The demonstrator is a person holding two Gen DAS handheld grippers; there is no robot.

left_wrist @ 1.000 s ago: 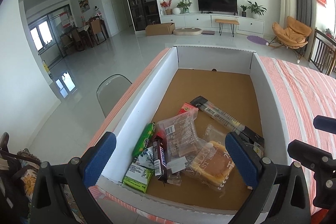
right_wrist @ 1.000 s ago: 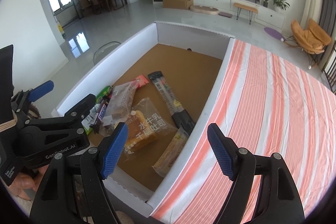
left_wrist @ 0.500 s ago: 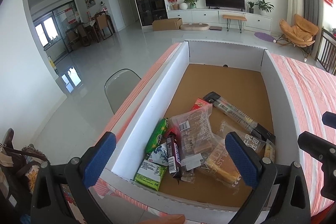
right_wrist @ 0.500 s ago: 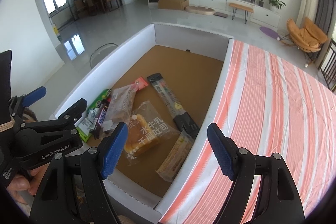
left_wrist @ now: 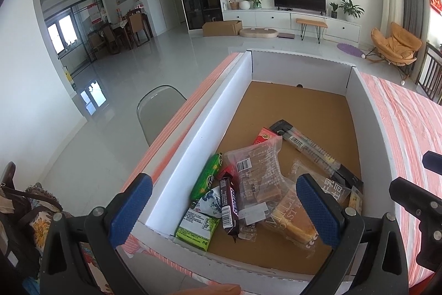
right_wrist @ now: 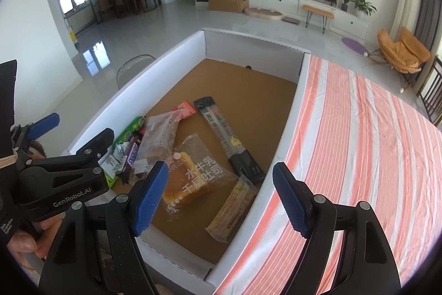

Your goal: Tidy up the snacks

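The snacks (left_wrist: 257,184) are piled at the near end of the box (left_wrist: 193,134), long axes running near-to-far. Left tongs (left_wrist: 223,209), spread and empty, are nearer; right tongs (right_wrist: 221,198) likewise.

In the left wrist view, the left gripper (left_wrist: 223,209) has its lower body cut off by the bottom edge, and its right finger (left_wrist: 317,212) covers part of the toast bag (left_wrist: 287,217) at lower centre. The right gripper (left_wrist: 414,201) is clipped at the right edge. The red packet (left_wrist: 263,135) lies mostly under the clear biscuit bag (left_wrist: 259,170), so its print is unreadable. In the right wrist view, the left gripper's body hides the green snacks (right_wrist: 132,129), perhaps two packets, at middle left.
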